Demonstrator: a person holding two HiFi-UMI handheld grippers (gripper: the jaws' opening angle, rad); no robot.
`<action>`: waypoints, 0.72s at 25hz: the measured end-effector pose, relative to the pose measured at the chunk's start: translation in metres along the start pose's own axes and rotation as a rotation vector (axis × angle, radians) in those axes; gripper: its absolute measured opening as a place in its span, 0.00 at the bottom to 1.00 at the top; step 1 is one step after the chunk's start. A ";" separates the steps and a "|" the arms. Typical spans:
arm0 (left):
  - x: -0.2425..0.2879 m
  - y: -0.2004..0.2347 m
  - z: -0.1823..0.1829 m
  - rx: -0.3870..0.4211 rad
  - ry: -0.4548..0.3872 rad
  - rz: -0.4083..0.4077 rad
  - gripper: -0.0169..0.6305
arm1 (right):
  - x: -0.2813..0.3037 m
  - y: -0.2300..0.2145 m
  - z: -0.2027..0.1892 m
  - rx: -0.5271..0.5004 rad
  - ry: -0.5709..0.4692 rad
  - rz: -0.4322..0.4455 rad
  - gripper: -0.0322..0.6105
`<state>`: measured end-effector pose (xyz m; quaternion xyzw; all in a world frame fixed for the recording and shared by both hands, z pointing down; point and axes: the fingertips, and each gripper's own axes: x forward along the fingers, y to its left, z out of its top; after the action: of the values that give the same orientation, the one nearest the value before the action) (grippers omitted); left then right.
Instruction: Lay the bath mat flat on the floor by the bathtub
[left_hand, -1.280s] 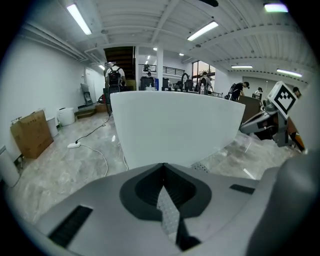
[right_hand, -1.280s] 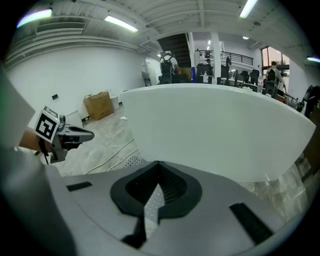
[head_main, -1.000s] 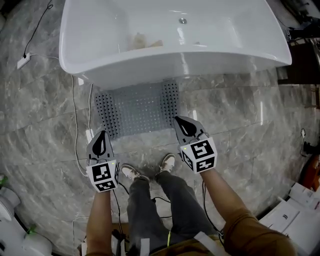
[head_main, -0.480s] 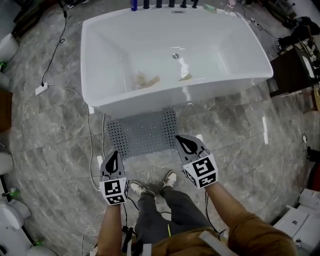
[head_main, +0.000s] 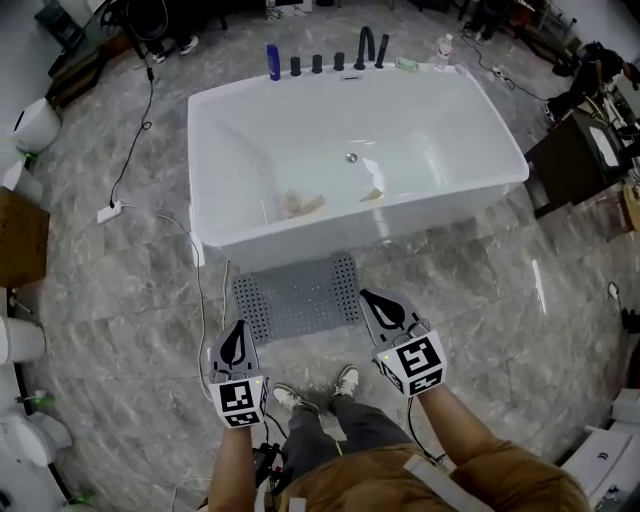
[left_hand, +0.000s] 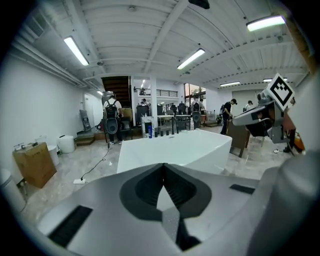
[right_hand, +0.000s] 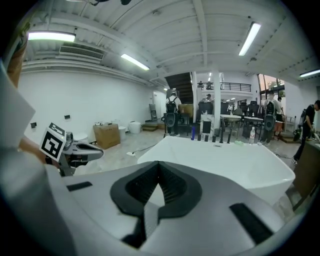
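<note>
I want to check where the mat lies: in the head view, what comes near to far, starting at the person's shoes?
First the shoes → mat → bathtub → faucet.

Grey marble floor (head_main: 480, 290): white bathtub (head_main: 330, 238) standing; grey bath mat (head_main: 297, 297) flat just beside tub; power strip (head_main: 109, 211) at left.

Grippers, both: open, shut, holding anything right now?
Left gripper: shut, nothing between the jaws.
Right gripper: shut, nothing between the jaws.
</note>
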<state>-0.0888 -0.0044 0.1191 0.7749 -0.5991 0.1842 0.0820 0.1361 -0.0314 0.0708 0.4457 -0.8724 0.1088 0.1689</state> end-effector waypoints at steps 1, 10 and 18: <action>-0.008 0.001 0.008 -0.001 -0.014 0.005 0.03 | -0.007 0.001 0.008 -0.004 -0.014 -0.002 0.06; -0.062 0.019 0.081 0.032 -0.159 0.028 0.03 | -0.060 0.027 0.059 -0.060 -0.111 0.006 0.06; -0.112 0.040 0.117 0.017 -0.269 0.054 0.03 | -0.112 0.050 0.095 -0.098 -0.181 -0.002 0.06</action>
<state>-0.1288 0.0448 -0.0350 0.7767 -0.6239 0.0861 -0.0108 0.1373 0.0480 -0.0624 0.4457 -0.8879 0.0249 0.1111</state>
